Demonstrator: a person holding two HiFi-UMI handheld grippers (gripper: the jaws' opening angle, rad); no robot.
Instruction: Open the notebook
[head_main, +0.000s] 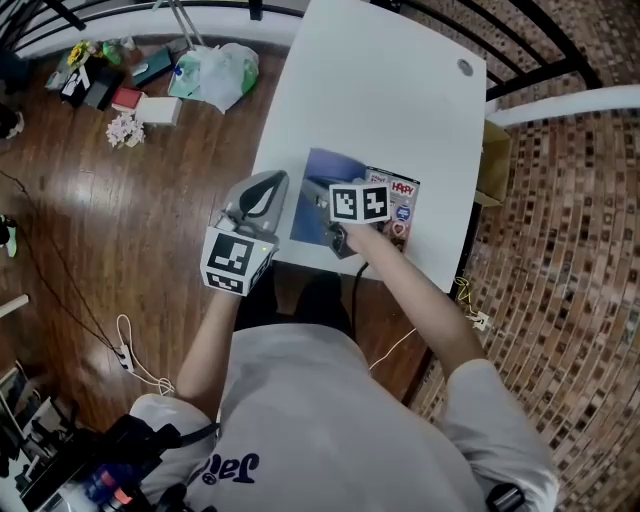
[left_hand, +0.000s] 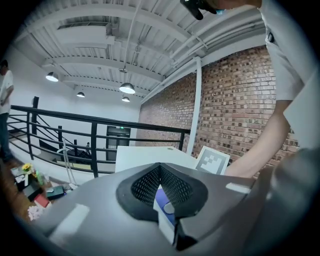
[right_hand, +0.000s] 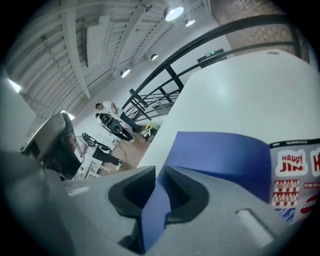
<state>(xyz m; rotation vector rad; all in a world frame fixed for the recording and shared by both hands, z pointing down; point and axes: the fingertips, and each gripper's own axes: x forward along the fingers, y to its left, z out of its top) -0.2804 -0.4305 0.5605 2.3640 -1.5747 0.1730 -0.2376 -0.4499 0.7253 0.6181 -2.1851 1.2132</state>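
The notebook lies near the front edge of the white table (head_main: 390, 90). Its blue cover (head_main: 315, 195) is lifted off a printed sticker page (head_main: 402, 205). My right gripper (head_main: 335, 222) is shut on that cover. In the right gripper view the blue cover (right_hand: 225, 155) runs straight between the jaws of my right gripper (right_hand: 159, 177), with the sticker page (right_hand: 295, 175) to the right. My left gripper (head_main: 268, 185) hovers at the notebook's left edge, over the table's corner. In the left gripper view my left gripper (left_hand: 160, 167) shows its pads meeting at the tip, with nothing seen held.
Boxes and small clutter (head_main: 130, 85) and a plastic bag (head_main: 215, 70) lie on the wood floor beyond the table's left side. A white cable (head_main: 125, 340) trails on the floor at left. A cardboard box (head_main: 492, 160) stands at the table's right. Black railing runs behind.
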